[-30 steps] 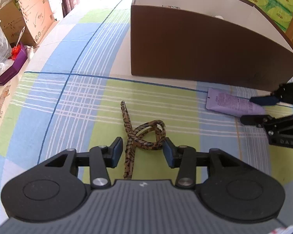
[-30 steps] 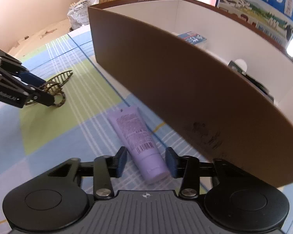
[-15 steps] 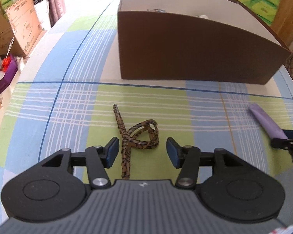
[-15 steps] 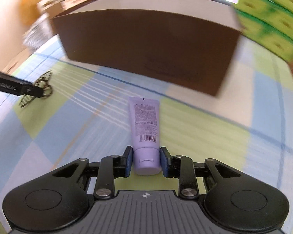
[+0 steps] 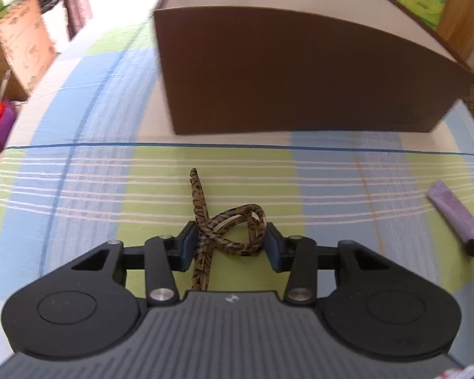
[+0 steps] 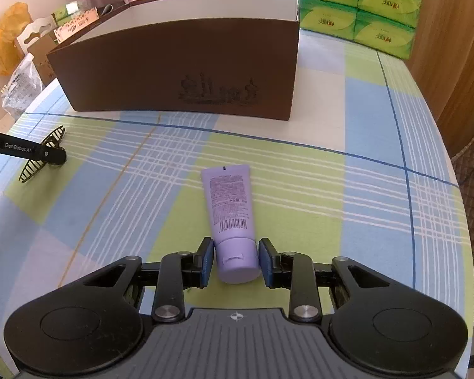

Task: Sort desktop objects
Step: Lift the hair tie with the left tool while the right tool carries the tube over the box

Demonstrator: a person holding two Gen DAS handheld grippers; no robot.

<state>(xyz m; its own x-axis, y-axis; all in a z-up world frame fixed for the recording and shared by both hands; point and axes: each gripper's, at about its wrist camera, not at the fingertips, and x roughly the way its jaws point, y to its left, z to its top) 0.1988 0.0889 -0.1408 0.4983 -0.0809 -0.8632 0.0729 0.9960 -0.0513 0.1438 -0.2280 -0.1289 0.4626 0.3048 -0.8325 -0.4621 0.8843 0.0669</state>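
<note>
The left tool (image 5: 228, 242) points down at a spotted hair clip (image 5: 229, 230) that lies on the worktop (image 5: 325, 189). The clip is brown and black, like a leopard, with a long curved tail and a loop. The two blue pads have just been closing in, and now they pinch the loop of the clip from both sides. The clip's long tail runs back under the tool.

The right tool (image 6: 236, 262) points down at a purple tube (image 6: 231, 218). The tube lies flat on the worktop with its cap end toward the tool and its flat end pointing at the big box. Small print and a bar code show on its top side. The right tool's blue pads sit tight on both sides of the cap end, so it pinches the tube.

The worktop has a cloth with green, blue and white squares and thin lines. A big brown box (image 6: 186, 69) stands at the far side of it. The box is open on top and white inside. The clip and the tube both lie in front of the box, well apart from each other. In the left view the tube shows at the right edge.

Green packs of tissues (image 6: 363, 6) are stacked behind the box. Cardboard boxes (image 5: 19, 50) and bags sit off to the left side.
</note>
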